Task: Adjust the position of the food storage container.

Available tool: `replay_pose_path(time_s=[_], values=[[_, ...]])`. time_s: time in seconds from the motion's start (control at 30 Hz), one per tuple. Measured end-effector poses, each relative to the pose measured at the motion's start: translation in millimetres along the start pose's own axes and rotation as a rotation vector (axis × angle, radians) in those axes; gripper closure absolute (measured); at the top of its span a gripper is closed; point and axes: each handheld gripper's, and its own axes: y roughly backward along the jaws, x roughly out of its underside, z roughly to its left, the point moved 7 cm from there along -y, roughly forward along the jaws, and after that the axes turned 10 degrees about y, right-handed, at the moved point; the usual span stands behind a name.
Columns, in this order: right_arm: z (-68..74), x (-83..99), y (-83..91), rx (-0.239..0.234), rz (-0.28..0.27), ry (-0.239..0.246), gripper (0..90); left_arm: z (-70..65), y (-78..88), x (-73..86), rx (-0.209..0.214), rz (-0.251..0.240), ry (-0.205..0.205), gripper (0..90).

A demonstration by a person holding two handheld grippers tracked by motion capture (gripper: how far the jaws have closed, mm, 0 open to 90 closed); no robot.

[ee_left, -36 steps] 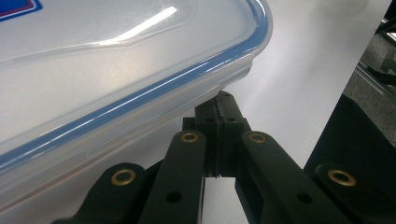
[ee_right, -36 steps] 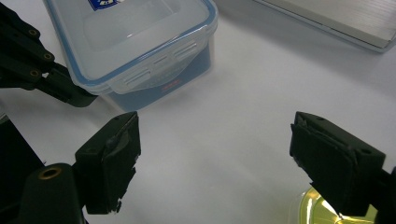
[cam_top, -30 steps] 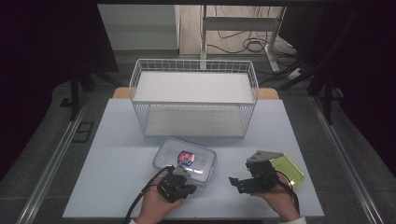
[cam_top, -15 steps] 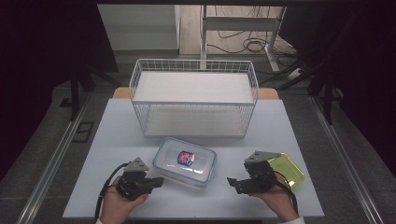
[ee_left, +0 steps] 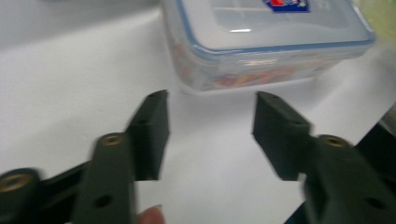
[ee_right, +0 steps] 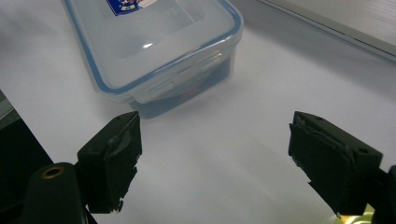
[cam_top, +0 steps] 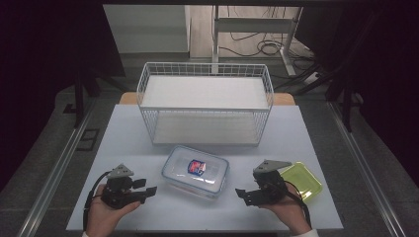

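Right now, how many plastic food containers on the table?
2. A clear lidded plastic box with a blue seal sits at the table's middle, between the grippers; a shallow green plastic tray lies behind the right gripper, partly hidden.

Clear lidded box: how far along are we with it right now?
Done: the lid sits on the clear lidded box, which stands on the table in front of the wire basket. In hand: nothing; the left gripper and right gripper flank the box, open, the left's jaws having just been opening. Left: gripping it; the green lid lies untouched.
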Motion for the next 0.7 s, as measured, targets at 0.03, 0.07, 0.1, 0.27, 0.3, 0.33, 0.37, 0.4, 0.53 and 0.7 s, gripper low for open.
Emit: replay_pose_path(time_s=[0.03,0.07,0.1,0.27,0.3,0.33,0.37,0.4,0.53,0.7], values=[[0.5,-1.2,-0.5,-0.001,-0.002,0.003,17.5,1.9,-0.3,0.3,-0.005,0.002,-0.002,37.9],[1.4,-2.5,-1.4,-0.001,-0.005,0.001,17.5,3.4,-0.6,0.5,-0.008,0.002,0.0,35.7],[2.2,-3.6,-2.0,-0.002,-0.004,0.001,17.6,4.6,-0.8,0.7,-0.011,0.003,0.004,33.9],[8.5,-7.4,-6.6,-0.003,0.003,0.019,21.0,8.7,-0.9,1.2,-0.018,0.008,0.012,29.3],[9.1,-8.3,-7.4,-0.001,0.004,0.024,22.0,9.2,-0.9,1.3,-0.019,0.008,0.013,28.9],[10.6,-9.7,-7.9,-0.004,0.003,0.02,23.0,9.7,-0.9,1.2,-0.018,0.008,0.015,28.7],[11.0,-11.2,-8.4,-0.003,0.0,0.027,24.7,10.0,-0.7,1.1,-0.016,0.008,0.018,28.6],[12.1,-13.2,-8.8,-0.004,-0.003,0.023,26.5,10.5,-0.4,0.8,-0.015,0.009,0.02,28.4],[12.9,-27.8,-12.3,0.0,-0.018,0.014,36.3,12.0,2.0,-1.5,-0.009,-0.001,0.022,27.9],[14.9,-59.8,-29.6,-0.001,-0.032,0.011,60.0,14.1,1.3,-0.4,-0.01,0.004,0.024,27.6]])
